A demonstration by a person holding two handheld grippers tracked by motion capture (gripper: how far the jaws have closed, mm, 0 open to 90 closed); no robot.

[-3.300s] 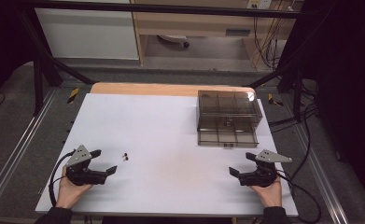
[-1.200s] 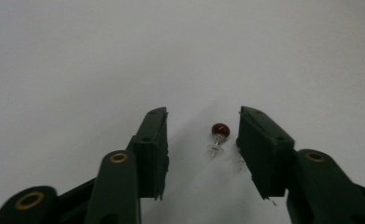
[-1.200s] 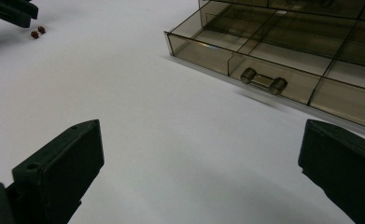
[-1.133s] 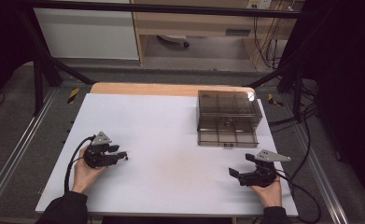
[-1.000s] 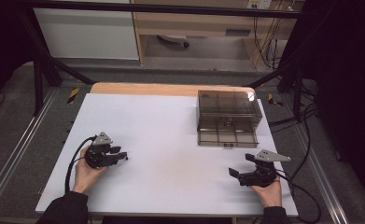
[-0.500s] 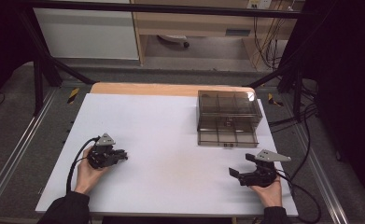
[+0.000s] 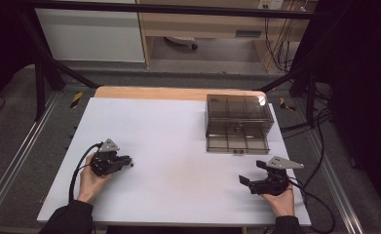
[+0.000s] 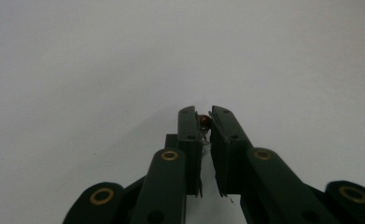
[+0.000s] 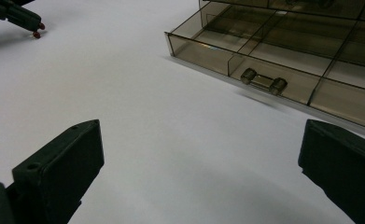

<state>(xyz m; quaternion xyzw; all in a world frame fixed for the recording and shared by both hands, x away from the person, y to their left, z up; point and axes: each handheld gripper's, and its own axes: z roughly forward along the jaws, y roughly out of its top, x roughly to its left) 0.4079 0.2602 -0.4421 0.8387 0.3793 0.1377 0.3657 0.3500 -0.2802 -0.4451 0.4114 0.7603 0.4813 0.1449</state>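
My left gripper [image 7: 126, 162] rests low on the white table [image 7: 178, 131] at the left. In the left gripper view its jaws [image 8: 205, 113] are shut on a tiny red-brown bead-like part [image 8: 205, 121] with thin wire legs running down between the pads. Far off in the right gripper view, that gripper's tip shows a small red part [image 9: 36, 34]. My right gripper [image 7: 251, 172] lies at the front right, wide open, nothing between its fingers [image 9: 59, 158].
A smoky transparent compartment box [image 7: 238, 113] stands at the back right, its divided drawer [image 9: 264, 51] pulled out toward me, with a small metal handle [image 9: 263, 81] on the front. Black cables trail from both grippers.
The left gripper moved from the front left forward and right to the small dark parts on the table, and its jaws now sit over them. The right gripper has not moved.
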